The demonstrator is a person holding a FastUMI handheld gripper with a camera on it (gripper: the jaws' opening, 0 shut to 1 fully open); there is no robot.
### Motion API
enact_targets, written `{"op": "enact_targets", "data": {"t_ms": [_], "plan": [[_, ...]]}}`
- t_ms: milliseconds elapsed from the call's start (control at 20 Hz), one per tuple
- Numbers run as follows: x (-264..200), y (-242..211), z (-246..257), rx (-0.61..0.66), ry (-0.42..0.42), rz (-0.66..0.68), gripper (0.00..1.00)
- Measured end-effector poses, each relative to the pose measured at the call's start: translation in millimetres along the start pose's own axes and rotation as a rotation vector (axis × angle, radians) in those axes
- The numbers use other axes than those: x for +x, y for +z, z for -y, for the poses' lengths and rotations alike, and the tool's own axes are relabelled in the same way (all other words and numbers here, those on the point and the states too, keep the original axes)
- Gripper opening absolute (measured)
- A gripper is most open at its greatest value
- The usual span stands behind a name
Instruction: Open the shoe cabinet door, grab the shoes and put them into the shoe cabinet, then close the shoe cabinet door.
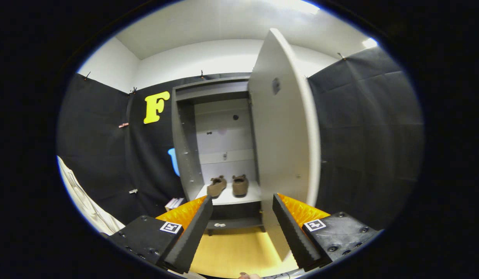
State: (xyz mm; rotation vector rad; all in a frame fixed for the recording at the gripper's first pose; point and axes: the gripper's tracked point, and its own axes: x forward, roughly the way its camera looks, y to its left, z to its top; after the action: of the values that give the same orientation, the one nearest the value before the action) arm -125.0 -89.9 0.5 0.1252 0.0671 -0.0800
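Shoes [227, 185] sit side by side on a shelf [251, 197] inside the shoe cabinet [185, 155], toes pointing inward, well beyond the gripper [242, 209]; its fingers stand wide apart with nothing between them; the cabinet door [282, 131] hangs open, swung out toward the camera on the right of the opening, its lower edge just ahead of the right finger; judging from this, only the closing remains; the door's face lies nearer the right finger than the left, so a push leftward across that face looks like the move needed; the wooden floor [235, 252] shows below.
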Motion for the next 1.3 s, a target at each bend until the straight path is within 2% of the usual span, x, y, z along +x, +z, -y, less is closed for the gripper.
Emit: {"op": "enact_targets", "data": {"t_ms": [100,200,300,450,650,850,1100,1300], "plan": [[-7,8,35,-0.005,-0.056,0.008,0.98],[-9,15,68,0.002,-0.075,0.012,0.98],[-3,11,98,0.002,-0.072,-0.007,0.98],[15,9,128,-0.001,-0.016,-0.025,0.98],[53,-7,134,0.023,0.089,-0.069,0.98],[70,-23,131,0.032,0.174,-0.121,0.99],[78,-31,124,0.029,0.183,-0.139,0.98],[74,-33,94,-0.016,0.174,-0.134,0.98]]}}
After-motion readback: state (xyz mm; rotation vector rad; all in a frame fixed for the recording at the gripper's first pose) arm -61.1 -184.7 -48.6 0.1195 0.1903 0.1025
